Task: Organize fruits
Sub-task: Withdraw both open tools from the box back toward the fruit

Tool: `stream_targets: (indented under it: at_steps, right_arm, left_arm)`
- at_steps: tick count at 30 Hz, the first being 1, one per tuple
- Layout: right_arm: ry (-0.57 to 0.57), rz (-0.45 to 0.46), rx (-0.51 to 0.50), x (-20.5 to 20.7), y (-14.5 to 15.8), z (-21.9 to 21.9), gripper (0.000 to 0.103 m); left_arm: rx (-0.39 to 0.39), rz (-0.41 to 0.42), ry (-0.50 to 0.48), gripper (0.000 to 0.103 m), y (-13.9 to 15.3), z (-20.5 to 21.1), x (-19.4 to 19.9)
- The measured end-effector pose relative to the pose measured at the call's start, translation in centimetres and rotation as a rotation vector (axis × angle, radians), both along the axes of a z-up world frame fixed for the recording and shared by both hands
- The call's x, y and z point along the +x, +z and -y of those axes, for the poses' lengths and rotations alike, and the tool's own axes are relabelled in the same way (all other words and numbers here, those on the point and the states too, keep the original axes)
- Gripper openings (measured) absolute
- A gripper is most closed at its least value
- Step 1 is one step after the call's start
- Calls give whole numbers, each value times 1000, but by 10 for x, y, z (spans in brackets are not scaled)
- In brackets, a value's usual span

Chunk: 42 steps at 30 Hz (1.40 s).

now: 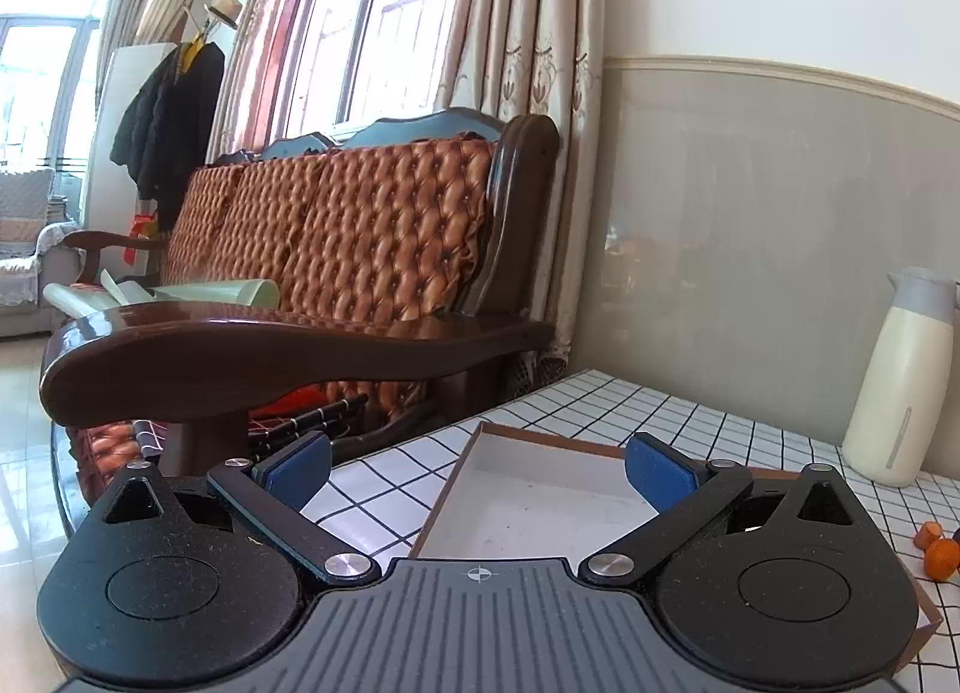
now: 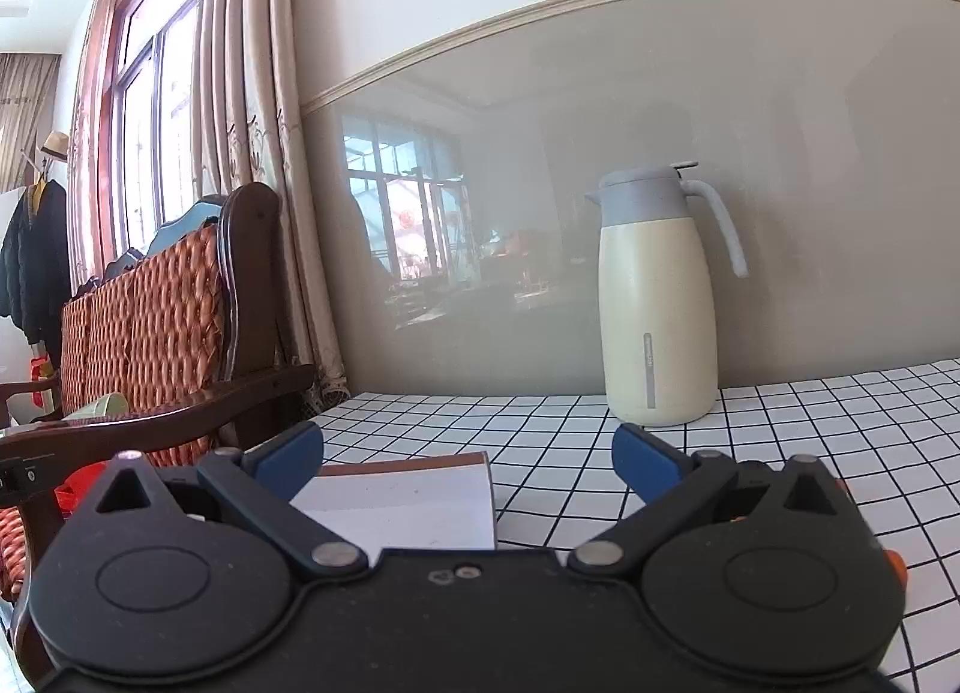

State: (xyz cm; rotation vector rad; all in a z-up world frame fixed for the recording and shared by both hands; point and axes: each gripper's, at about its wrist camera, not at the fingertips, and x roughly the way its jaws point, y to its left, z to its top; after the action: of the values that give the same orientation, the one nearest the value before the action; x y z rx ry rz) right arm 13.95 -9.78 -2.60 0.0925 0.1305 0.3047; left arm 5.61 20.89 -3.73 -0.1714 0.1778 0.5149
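Observation:
A shallow brown-rimmed box (image 1: pixel 528 498) with a bare white floor lies on the checked tablecloth, right in front of my left gripper (image 1: pixel 480 465), whose blue pads stand wide apart with nothing between them. Two small orange fruits (image 1: pixel 936 552) lie on the cloth at the far right of the left wrist view. My right gripper (image 2: pixel 468 459) is also open and empty; the box (image 2: pixel 414 498) sits just ahead of its left finger. A sliver of orange fruit (image 2: pixel 896 564) peeks out behind its right side.
A cream and grey thermos jug (image 2: pixel 657 303) stands at the back of the table (image 2: pixel 780 423) by the grey wall. Left of the table is a dark wooden sofa (image 1: pixel 336 249) with orange quilted cushions; its armrest (image 1: pixel 270 357) reaches close to the table's edge.

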Motion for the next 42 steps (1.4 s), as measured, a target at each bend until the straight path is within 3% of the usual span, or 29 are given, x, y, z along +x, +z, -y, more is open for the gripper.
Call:
stream_targets:
  at_steps: [3, 14, 21, 33, 42]
  right_arm:
    - [-21, 26, 25, -1, 0, 11, 97]
    - [-34, -40, 72, 1, -7, 29, 97]
    - [-7, -140, 36, 3, -12, 31, 97]
    - [-35, -247, -15, 0, -17, 47, 97]
    - [-97, -245, -15, -7, -18, 74, 97]
  left_arm:
    - [-18, 3, -5, 103, 0, 2, 1]
    - [-7, -77, -18, 103, -8, 18, 15]
    - [0, -114, -46, 103, -9, 29, 21]
    - [40, -150, -149, 103, -12, 69, 34]
    - [85, -163, -254, 103, -14, 111, 44]
